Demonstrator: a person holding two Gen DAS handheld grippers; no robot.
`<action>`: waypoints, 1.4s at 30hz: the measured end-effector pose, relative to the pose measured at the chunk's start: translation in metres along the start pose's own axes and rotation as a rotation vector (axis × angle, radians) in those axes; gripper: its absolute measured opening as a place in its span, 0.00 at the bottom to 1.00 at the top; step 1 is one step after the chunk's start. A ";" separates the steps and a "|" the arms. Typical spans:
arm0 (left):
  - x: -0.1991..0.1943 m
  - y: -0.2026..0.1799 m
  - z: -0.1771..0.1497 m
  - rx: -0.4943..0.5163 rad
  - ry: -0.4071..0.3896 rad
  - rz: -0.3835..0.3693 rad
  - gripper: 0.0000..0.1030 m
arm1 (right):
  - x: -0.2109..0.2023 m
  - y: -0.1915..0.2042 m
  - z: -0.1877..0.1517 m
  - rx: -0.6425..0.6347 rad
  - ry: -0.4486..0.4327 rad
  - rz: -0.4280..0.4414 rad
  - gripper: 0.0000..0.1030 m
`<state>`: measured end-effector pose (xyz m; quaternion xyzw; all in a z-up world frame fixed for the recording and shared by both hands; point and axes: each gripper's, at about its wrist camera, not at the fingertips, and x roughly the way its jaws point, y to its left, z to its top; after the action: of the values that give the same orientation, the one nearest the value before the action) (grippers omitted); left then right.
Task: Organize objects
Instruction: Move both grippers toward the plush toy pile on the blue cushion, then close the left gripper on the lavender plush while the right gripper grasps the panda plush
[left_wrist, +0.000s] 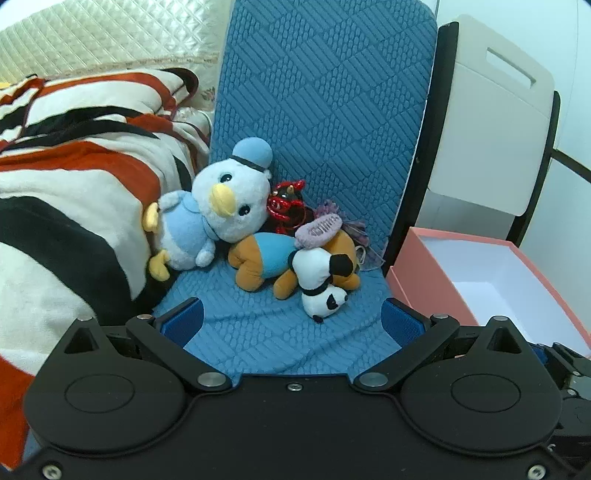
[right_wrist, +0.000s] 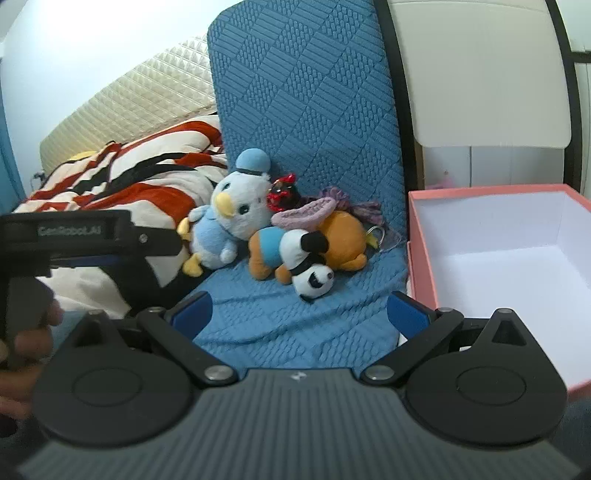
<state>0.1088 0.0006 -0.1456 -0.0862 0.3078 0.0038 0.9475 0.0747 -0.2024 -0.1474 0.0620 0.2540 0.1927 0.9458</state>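
Observation:
A pile of toys lies on a blue chair seat (left_wrist: 295, 332): a pale blue duck plush (left_wrist: 218, 206), an orange and blue plush (left_wrist: 266, 262), a small panda (left_wrist: 323, 291), a red and black figure (left_wrist: 284, 203), and a purple hair clip (left_wrist: 317, 229). The same pile shows in the right wrist view: duck (right_wrist: 229, 218), panda (right_wrist: 312, 275), orange plush (right_wrist: 332, 243). My left gripper (left_wrist: 291, 317) is open and empty, in front of the pile. My right gripper (right_wrist: 299, 314) is open and empty, also short of the toys. An open pink box (right_wrist: 424, 258) stands right of the chair.
A striped red, black and white blanket (left_wrist: 74, 192) lies on a bed to the left. The pink box (left_wrist: 424, 280) has a white, empty inside. A white cabinet (left_wrist: 491, 122) stands behind it. The left gripper's body (right_wrist: 74, 236) crosses the right view's left side.

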 end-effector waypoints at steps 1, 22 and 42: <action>0.003 0.002 0.001 -0.006 0.001 0.002 0.99 | 0.003 -0.002 0.001 0.011 0.006 0.002 1.00; 0.141 0.027 0.036 -0.063 0.147 -0.089 0.97 | 0.086 0.004 0.016 -0.101 0.118 0.025 0.93; 0.235 0.024 0.075 -0.112 0.253 -0.303 0.34 | 0.194 0.024 0.023 -0.253 0.208 0.052 0.68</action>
<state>0.3411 0.0259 -0.2269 -0.1839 0.4073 -0.1327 0.8847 0.2331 -0.1036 -0.2106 -0.0714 0.3224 0.2529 0.9094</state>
